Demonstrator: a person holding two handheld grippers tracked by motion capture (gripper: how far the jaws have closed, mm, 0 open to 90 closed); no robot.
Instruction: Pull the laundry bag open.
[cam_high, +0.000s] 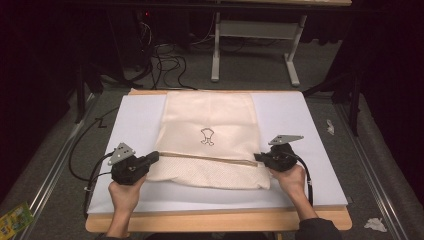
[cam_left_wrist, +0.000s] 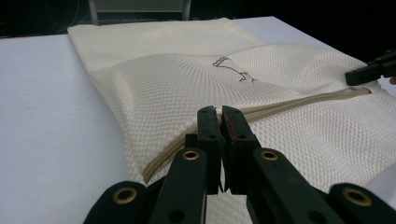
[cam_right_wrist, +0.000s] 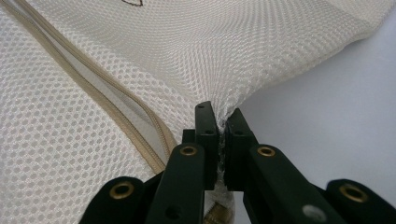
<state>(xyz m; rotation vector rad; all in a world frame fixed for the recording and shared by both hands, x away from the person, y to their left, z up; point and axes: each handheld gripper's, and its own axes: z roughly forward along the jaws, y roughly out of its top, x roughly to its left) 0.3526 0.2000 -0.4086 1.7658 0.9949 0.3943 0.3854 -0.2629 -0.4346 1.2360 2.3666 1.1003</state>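
A cream mesh bag (cam_high: 207, 120) with a small dark logo (cam_high: 207, 136) lies flat on a white board (cam_high: 135, 120). A tan zipper (cam_high: 210, 158) runs across its near part. My left gripper (cam_high: 155, 156) is shut on the bag's left edge at the zipper's end. In the left gripper view the jaws (cam_left_wrist: 222, 116) meet over the zipper (cam_left_wrist: 299, 100). My right gripper (cam_high: 257, 157) pinches the right edge. The right gripper view has mesh (cam_right_wrist: 233, 46) caught between the shut jaws (cam_right_wrist: 219, 119), beside the zipper (cam_right_wrist: 93, 88). The right gripper's tip (cam_left_wrist: 371, 70) appears far off in the left gripper view.
The board rests on a wooden table (cam_high: 215, 220) with a strip of bare wood at the near edge. Beyond the table stand a white table frame (cam_high: 216, 50) and loose cables (cam_high: 165, 65) on the floor. A yellow-green packet (cam_high: 15, 217) and crumpled paper (cam_high: 375, 225) lie on the floor.
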